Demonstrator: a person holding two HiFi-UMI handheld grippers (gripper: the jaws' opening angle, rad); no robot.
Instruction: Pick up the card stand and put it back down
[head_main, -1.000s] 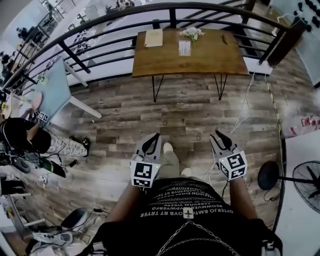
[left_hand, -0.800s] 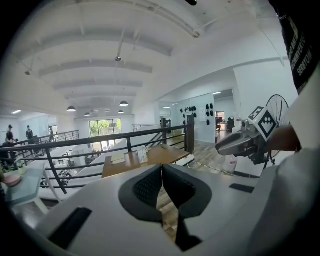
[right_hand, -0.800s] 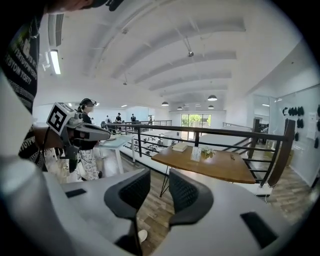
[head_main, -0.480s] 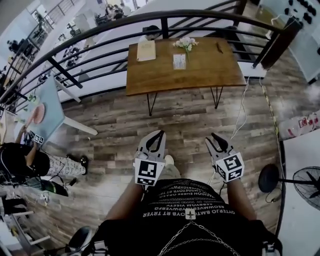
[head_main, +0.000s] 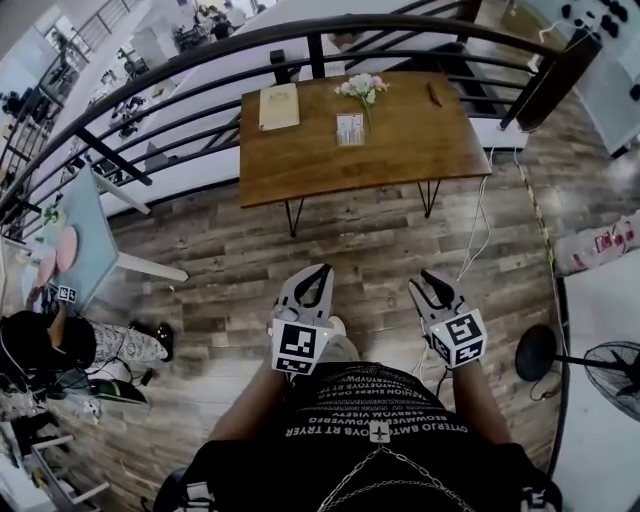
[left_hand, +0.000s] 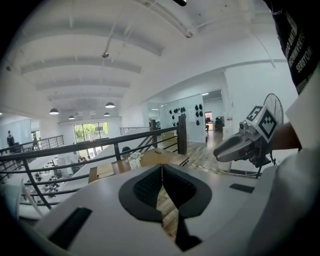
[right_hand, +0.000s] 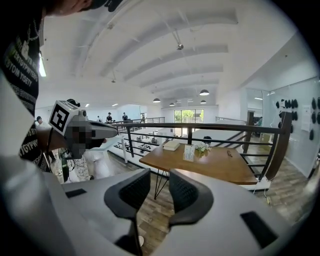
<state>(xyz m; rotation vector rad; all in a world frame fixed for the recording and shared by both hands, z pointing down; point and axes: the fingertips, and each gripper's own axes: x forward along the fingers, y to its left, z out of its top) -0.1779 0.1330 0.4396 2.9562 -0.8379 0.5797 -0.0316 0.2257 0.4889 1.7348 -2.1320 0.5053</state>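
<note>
Progress looks like zero so far: the pick-up hasn't begun, so the lift and the set-down are both left to do.

Head view: the card stand (head_main: 350, 128) sits upright on the wooden desk (head_main: 400, 140) by the railing (head_main: 180, 75), just beside some flowers (head_main: 362, 88), with a pad (head_main: 279, 106) near the desk's left end. It's a small upright holder with a pale printed card in it, and the print is too small to read. The person stands on the floor (head_main: 330, 235) well apart from the desk. The left tongs (head_main: 320, 270) and right tongs (head_main: 428, 280) are held out in front, nowhere near it.

Left gripper view: the left tongs (left_hand: 161, 167) have their tips pressed together with nothing between them. The desk shows far off past them.

Right gripper view: the right tongs (right_hand: 159, 182) stand a narrow gap apart, empty. Beyond them the card stand (right_hand: 188, 152) is upright around the middle of the desk (right_hand: 220, 167), with the flowers next to it.

My guess is it's light and thin, so easy to pinch but easy to tip.
</note>
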